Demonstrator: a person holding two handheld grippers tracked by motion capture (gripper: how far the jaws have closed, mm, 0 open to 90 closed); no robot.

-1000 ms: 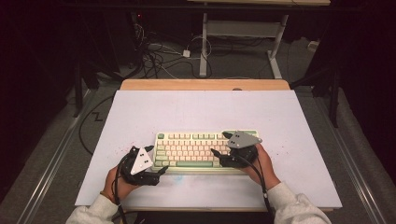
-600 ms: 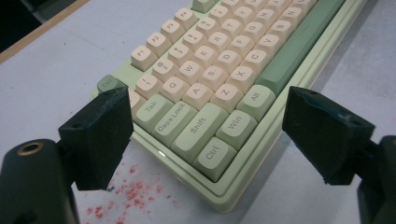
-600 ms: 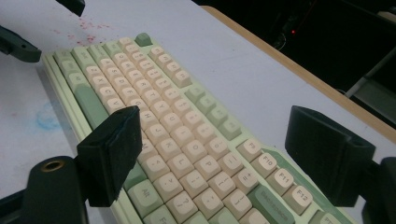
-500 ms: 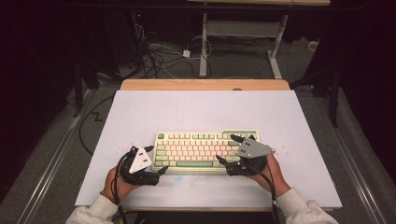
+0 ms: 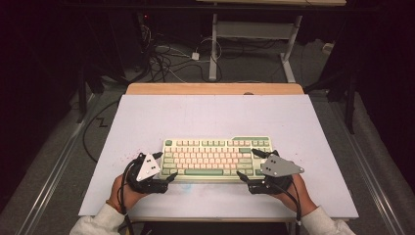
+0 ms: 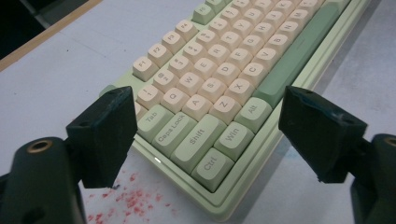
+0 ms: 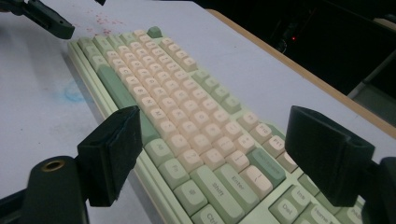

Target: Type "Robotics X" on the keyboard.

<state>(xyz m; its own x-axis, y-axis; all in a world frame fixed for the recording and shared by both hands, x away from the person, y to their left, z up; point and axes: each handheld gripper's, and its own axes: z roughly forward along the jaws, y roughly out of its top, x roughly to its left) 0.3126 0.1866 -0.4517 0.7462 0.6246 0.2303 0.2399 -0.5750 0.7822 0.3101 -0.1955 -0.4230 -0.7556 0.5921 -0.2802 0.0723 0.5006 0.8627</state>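
The green-and-cream mechanical keyboard [image 5: 217, 157] lay flat on the bench [image 5: 205, 117], toward six o'clock. The left hand-held gripper [image 5: 172, 177] stood wide at its nine o'clock end; the right hand-held gripper [image 5: 248, 167], jaws just opened wide, straddled its three o'clock end. Neither gripped it, so any lift remained undone

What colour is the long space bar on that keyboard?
Sage green, like the modifier keys; the letter keys are cream. The space bar on the keyboard shows best in the left gripper view.
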